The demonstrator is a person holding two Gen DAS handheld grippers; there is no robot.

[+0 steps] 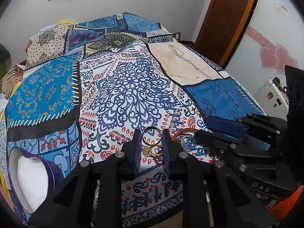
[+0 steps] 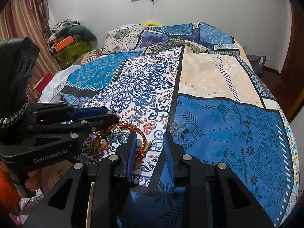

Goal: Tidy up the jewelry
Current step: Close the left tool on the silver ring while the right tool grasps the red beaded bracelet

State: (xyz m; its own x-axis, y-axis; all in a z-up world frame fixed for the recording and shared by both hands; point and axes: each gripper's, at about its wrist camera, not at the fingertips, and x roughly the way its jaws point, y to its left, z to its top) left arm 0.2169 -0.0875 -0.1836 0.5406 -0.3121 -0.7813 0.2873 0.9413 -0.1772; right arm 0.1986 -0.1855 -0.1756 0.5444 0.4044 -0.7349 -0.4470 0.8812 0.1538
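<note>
A small heap of jewelry lies on the patterned bedspread: a silver bangle (image 1: 151, 134), a gold ring (image 1: 150, 150), a red bead bracelet (image 1: 159, 158), a blue-stone piece (image 1: 187, 141) and a red-orange braided cord bracelet (image 2: 139, 133). My left gripper (image 1: 151, 135) is open, with its jaws standing either side of the bangle and gold ring. My right gripper (image 2: 149, 134) is open just right of the heap, its left finger (image 2: 132, 146) over the braided cord. A purple heart-shaped box (image 1: 32, 180) with white foam sits open at the lower left of the left wrist view.
The bed's quilt (image 1: 123, 87) covers most of both views. A wooden door (image 1: 226, 15) and a white cabinet with pink hearts (image 1: 269, 57) stand to the right. Clutter and a striped curtain (image 2: 24, 19) are at the left, with a pile of clothes (image 2: 70, 36) beside the bed.
</note>
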